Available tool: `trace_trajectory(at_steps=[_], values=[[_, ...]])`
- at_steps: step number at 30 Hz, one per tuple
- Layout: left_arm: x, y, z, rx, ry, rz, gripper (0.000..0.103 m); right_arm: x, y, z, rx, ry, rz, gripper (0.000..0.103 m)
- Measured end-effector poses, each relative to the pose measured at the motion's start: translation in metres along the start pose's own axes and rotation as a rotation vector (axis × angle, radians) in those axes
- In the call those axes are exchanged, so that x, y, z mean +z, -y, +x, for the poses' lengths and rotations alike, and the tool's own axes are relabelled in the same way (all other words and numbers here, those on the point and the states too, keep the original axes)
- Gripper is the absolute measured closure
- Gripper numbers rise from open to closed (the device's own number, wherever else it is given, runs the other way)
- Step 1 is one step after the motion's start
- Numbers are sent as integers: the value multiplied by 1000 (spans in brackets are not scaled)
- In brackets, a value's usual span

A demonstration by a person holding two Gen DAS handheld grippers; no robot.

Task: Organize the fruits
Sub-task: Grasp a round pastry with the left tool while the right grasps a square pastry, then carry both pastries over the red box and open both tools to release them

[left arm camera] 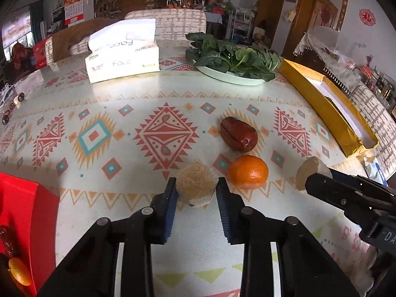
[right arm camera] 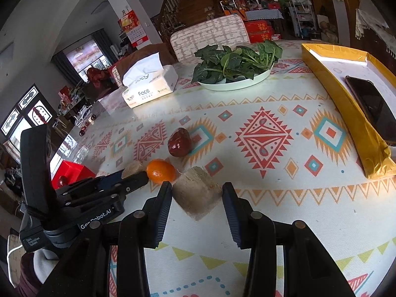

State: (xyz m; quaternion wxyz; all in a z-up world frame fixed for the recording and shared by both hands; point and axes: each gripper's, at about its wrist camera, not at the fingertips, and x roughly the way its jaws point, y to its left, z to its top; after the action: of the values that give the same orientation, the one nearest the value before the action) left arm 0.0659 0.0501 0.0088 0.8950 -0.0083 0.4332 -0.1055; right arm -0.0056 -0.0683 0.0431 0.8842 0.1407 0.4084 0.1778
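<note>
Two tongs work low over the patterned surface (left arm camera: 104, 99). The left tongs (left arm camera: 196, 189) stand apart, their blue-padded fingers flanking a pale, rough, fibrous round lump (left arm camera: 195, 180); whether the pads touch it cannot be told. The right tongs (right arm camera: 196, 189) are likewise apart, either side of a beige cut block with a flat face (right arm camera: 198, 193), with a gap visible on the right finger's side.

Just right of the fibrous lump lies a small orange mandarin (left arm camera: 248, 172), and beyond it, near but apart, a dark red wrinkled jujube-like fruit (left arm camera: 238, 133). In the right wrist view the mandarin sits between lump and block, partly covered by the left tongs' tip.

At the left edge a red box (left arm camera: 37, 212) is cut off by the frame; an orange fruit (left arm camera: 18, 271) and a dark item inside it are only partly seen.

Further back stand a white tissue pack (left arm camera: 123, 57), a pale plate (left arm camera: 230, 76) of dark leafy greens (left arm camera: 232, 54), and a gold-sided shallow tray (right arm camera: 346, 99) holding a black phone (right arm camera: 371, 104), cut off at the right.

Small dark round items (left arm camera: 12, 109) at the far left edge are too small to identify.
</note>
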Motion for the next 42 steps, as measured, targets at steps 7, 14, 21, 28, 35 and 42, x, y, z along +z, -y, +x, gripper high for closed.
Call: trace_trajectory(at_steps=[7,14,21,28,35,42], values=[[-8,5,-21,-17,33,0,72,-1,1,2,-1,-4,3,57],[-22,-3,-53,-73,79,-66,72,-1,2,3,9,-5,8,57],[-42,-25,-72,-69,104,-156,72,-2,2,3,8,0,8,57],[-58,-51,-113,-34,152,-223,72,-3,12,3,57,20,67,57],[-79,-102,-167,8,244,-301,72,-4,6,6,16,12,39,57],[-109,-170,-197,77,289,-429,72,-6,-36,-13,39,9,-8,57]])
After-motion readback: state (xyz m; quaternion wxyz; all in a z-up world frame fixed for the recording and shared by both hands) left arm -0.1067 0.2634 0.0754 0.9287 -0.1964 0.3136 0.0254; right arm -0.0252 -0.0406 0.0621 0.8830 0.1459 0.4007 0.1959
